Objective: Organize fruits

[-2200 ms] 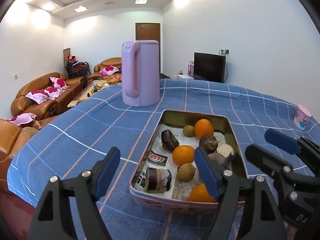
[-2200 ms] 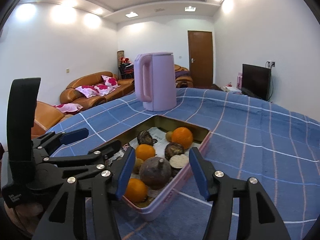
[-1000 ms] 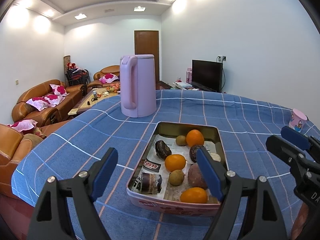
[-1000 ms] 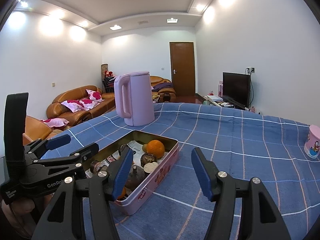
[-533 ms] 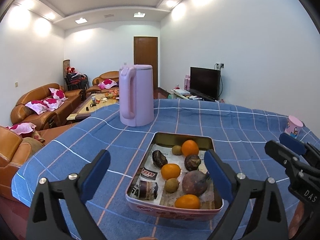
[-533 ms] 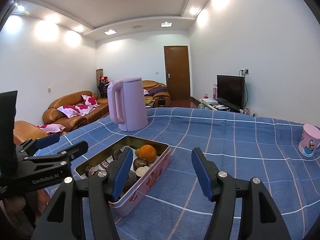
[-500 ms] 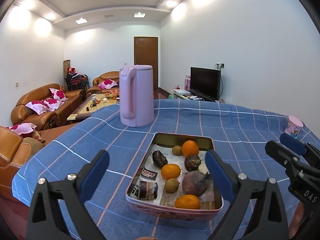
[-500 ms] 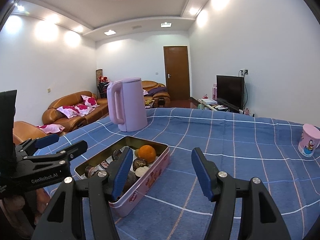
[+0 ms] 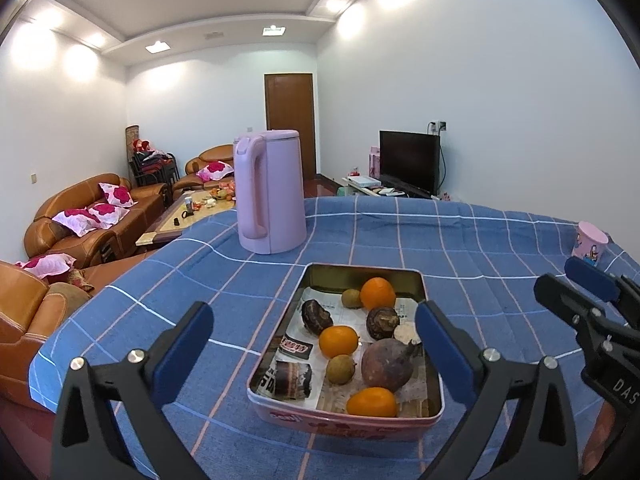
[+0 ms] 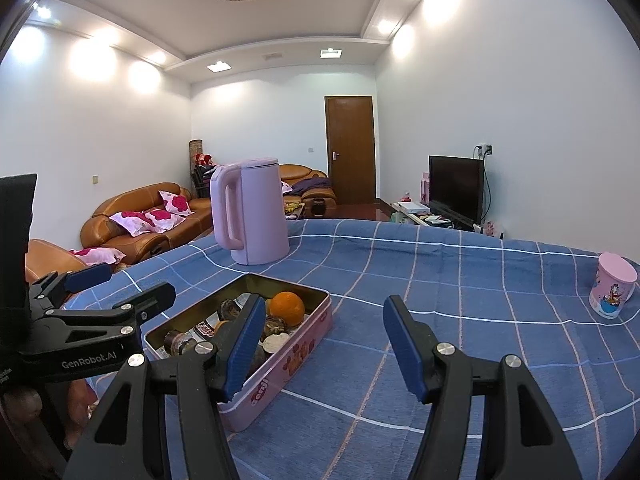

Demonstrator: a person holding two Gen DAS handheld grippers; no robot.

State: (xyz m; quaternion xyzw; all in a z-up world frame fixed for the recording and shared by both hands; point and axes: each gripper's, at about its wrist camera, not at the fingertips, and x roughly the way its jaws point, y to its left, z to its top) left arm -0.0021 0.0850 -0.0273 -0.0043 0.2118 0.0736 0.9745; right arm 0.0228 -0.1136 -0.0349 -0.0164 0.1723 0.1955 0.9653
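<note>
Orange citrus (image 9: 338,341) mid-tin (image 9: 362,271): firm, light, rolls; grip its sides | my left gripper (image 9: 314,342) just widened, empty | right gripper (image 10: 325,345) apart, empty

Bright, even light from ceiling spots (image 9: 158,47) (glaring on walls); sharp, fisheye-bent, dark-cornered.

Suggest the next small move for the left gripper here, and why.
Probably ease the left gripper forward and down over the tin toward one fruit, perhaps the middle orange: its jaws have just opened wide with nothing between them, hanging short of the tin.
</note>
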